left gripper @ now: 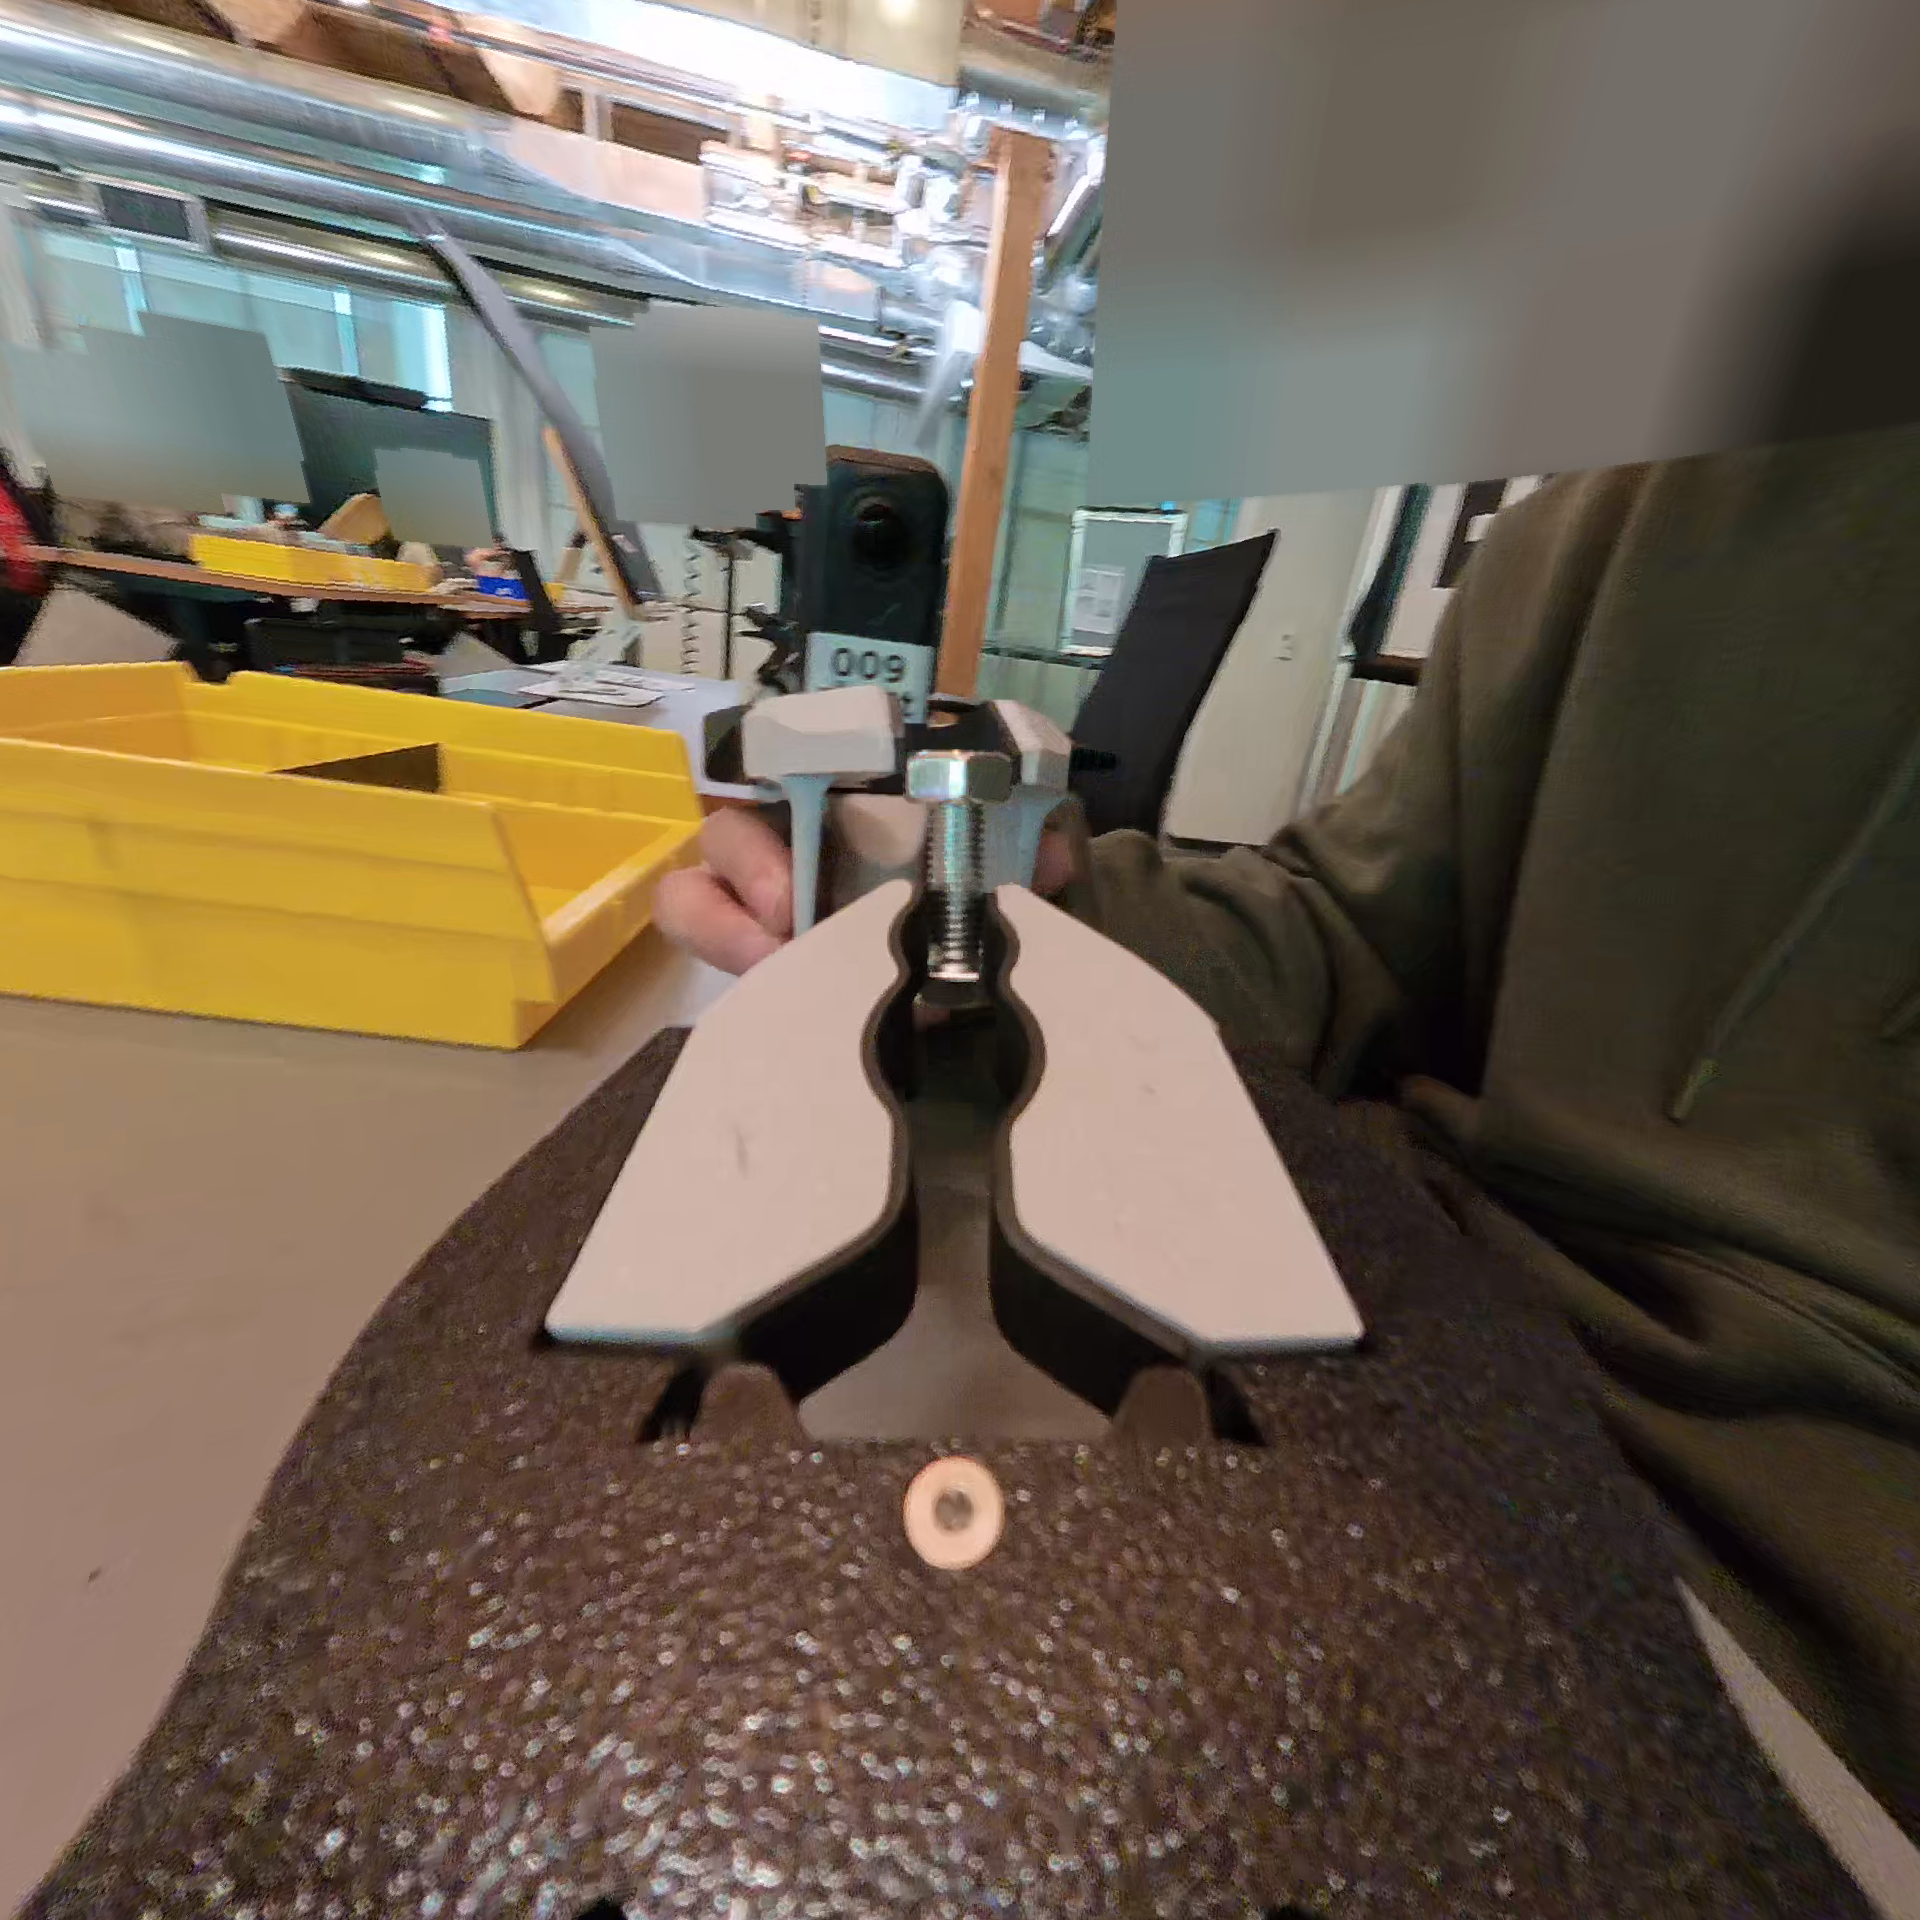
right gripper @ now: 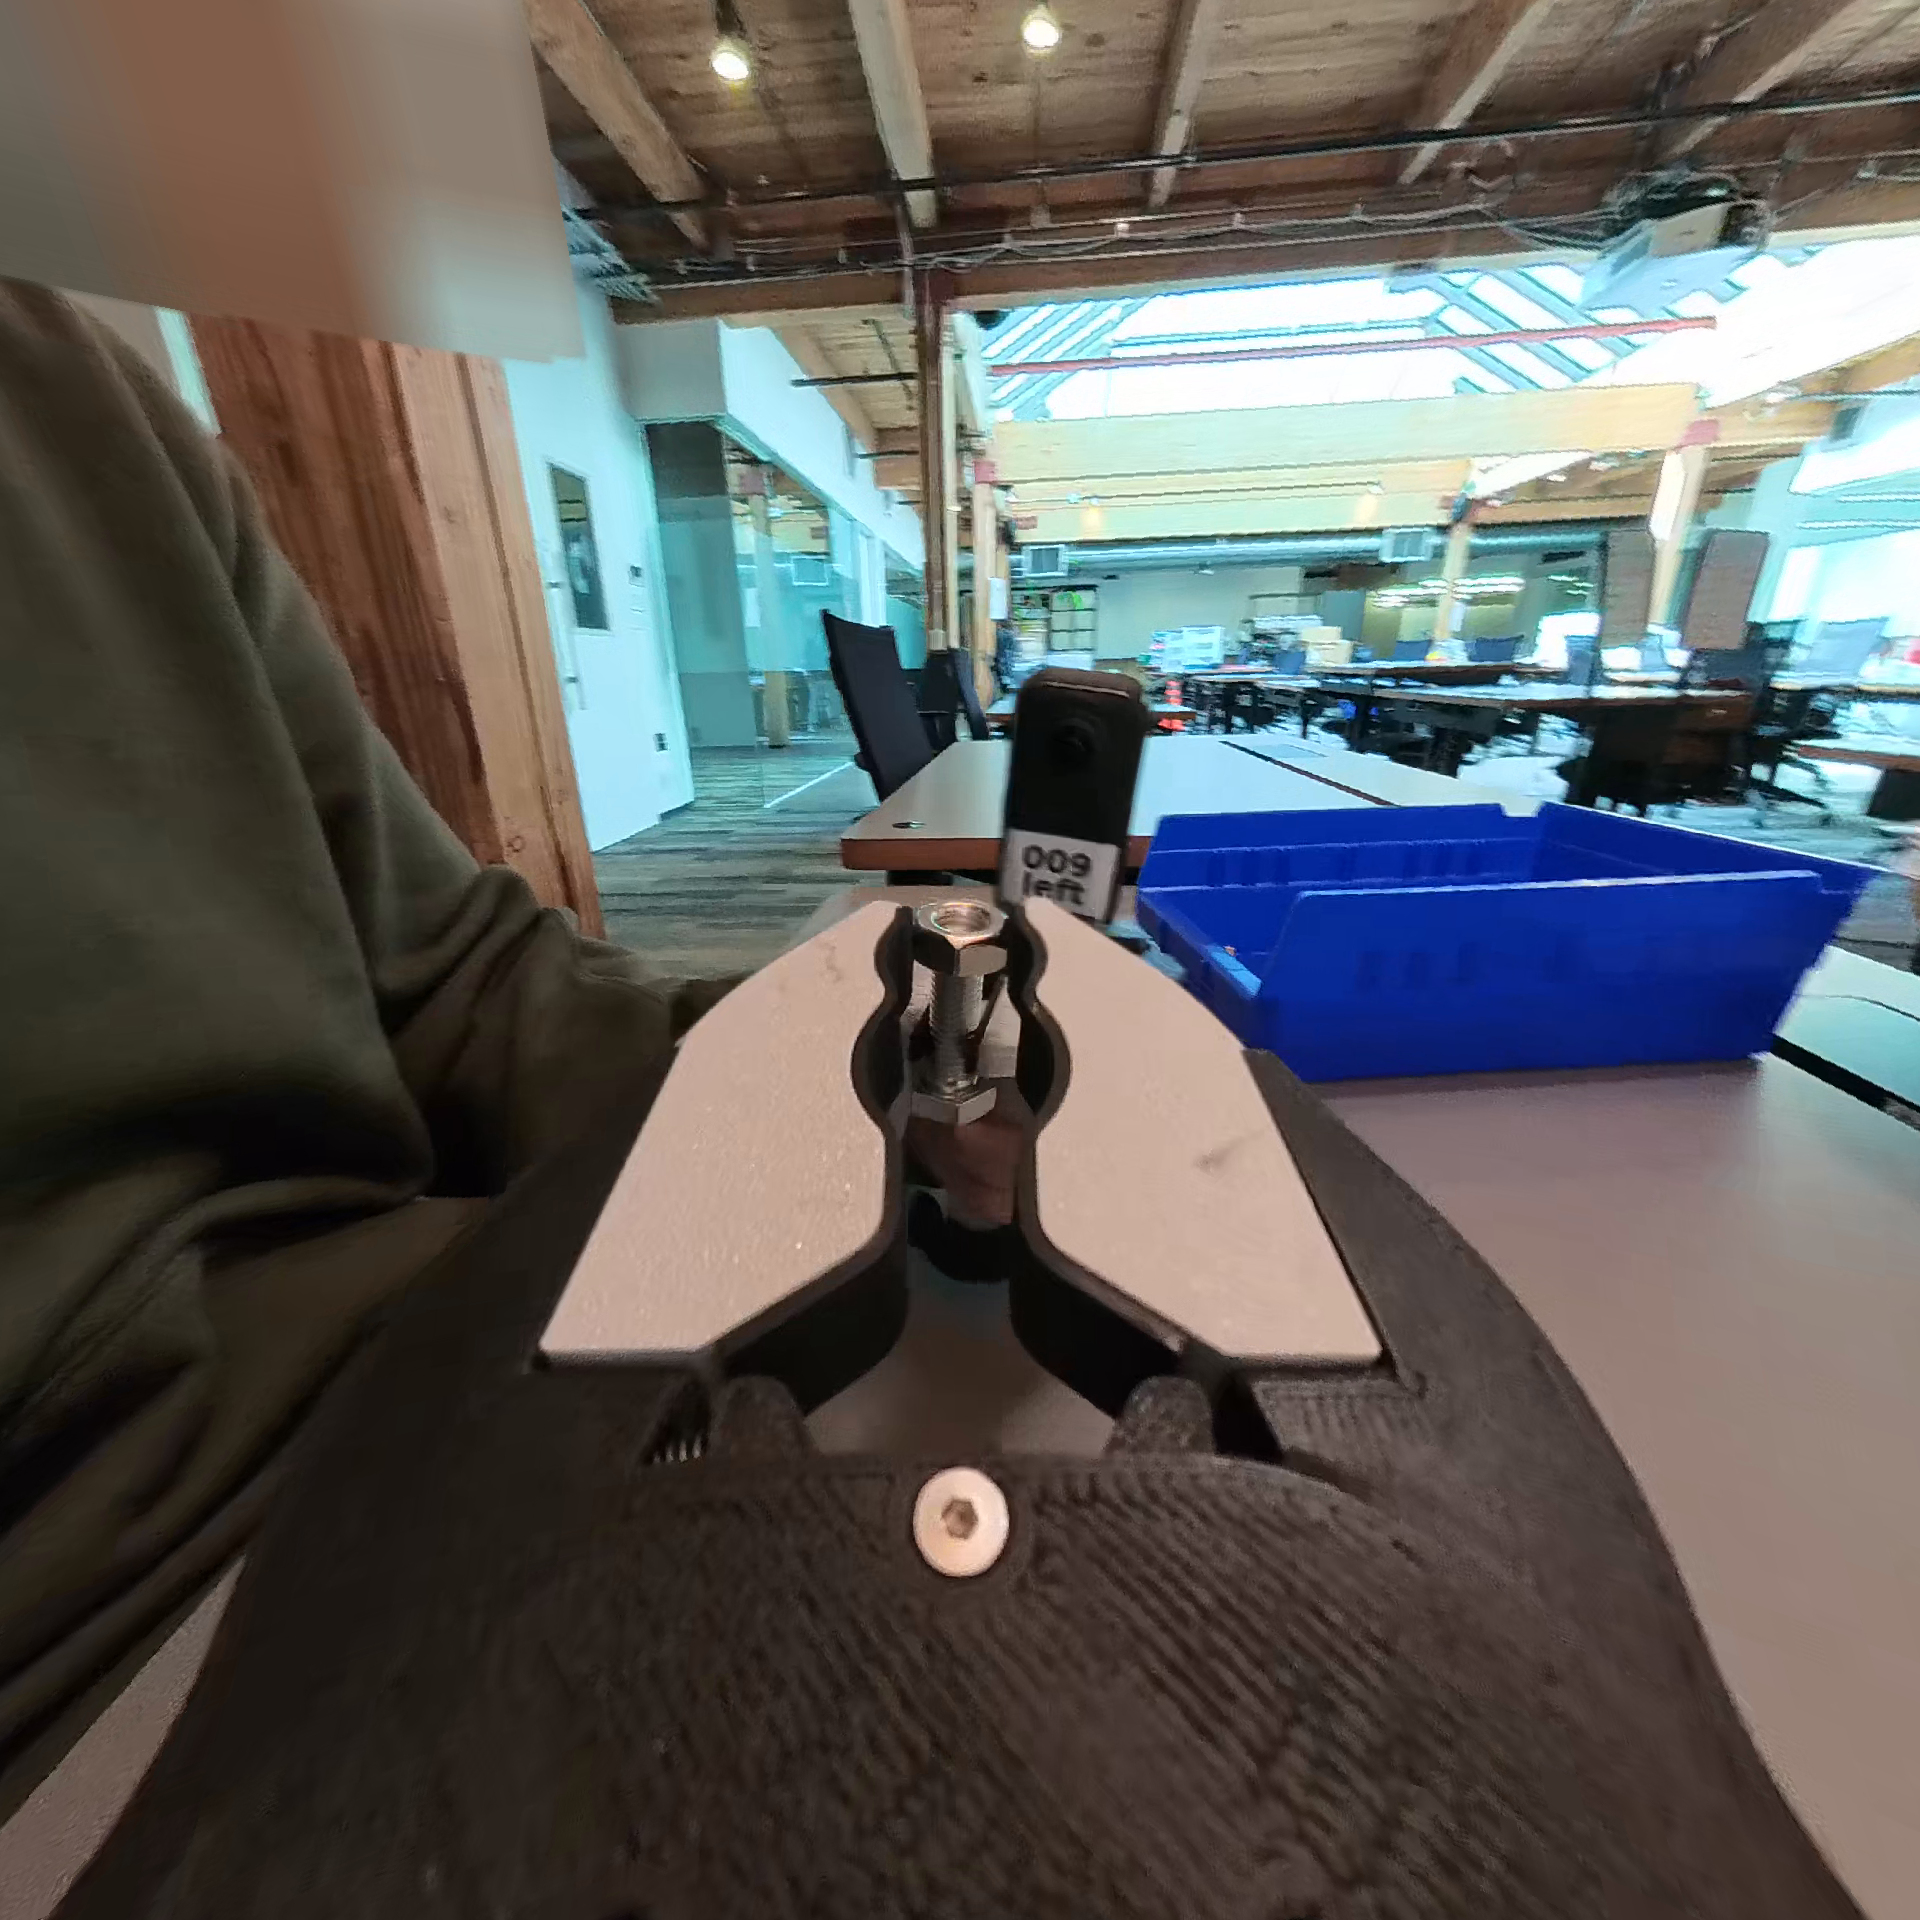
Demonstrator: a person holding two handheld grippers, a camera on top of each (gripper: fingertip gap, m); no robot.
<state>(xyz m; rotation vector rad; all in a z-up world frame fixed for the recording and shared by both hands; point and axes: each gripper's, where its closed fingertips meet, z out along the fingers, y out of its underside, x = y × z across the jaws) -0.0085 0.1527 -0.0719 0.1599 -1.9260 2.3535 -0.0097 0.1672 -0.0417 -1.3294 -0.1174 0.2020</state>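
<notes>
**While two handheld grippers are meeting over a table, a bolt is standing upright between them**

Although the fingers are crowding the view, the left gripper (left gripper: 951,914) is showing clearly. Its grey fingers are drawn almost together, leaving only a narrow slot, and they are pinching the lower threads of a silver bolt (left gripper: 956,852). The bolt is standing upright above the grey table (left gripper: 208,1247), with its hex head on top. A nut (right gripper: 951,1103) is sitting low on the threads.

The right gripper (right gripper: 961,935) is reaching in from the opposite side. Its tips are flanking the bolt's head and are nearly closed, but whether they are actually pressing on it is hard to tell. A hand (left gripper: 727,899) in an olive sleeve (left gripper: 1558,935) is gripping that tool.

A yellow bin (left gripper: 312,883) is sitting on the table beyond the left gripper. A blue bin (right gripper: 1507,987) is sitting beyond the right one.

The bolt is probably plated steel, so it is likely rigid, dense for its size and not fragile. The smooth hex flats are likely slippery but are offering square faces for holding. The threads are giving more bite, though a round shank could roll between flat pads.
</notes>
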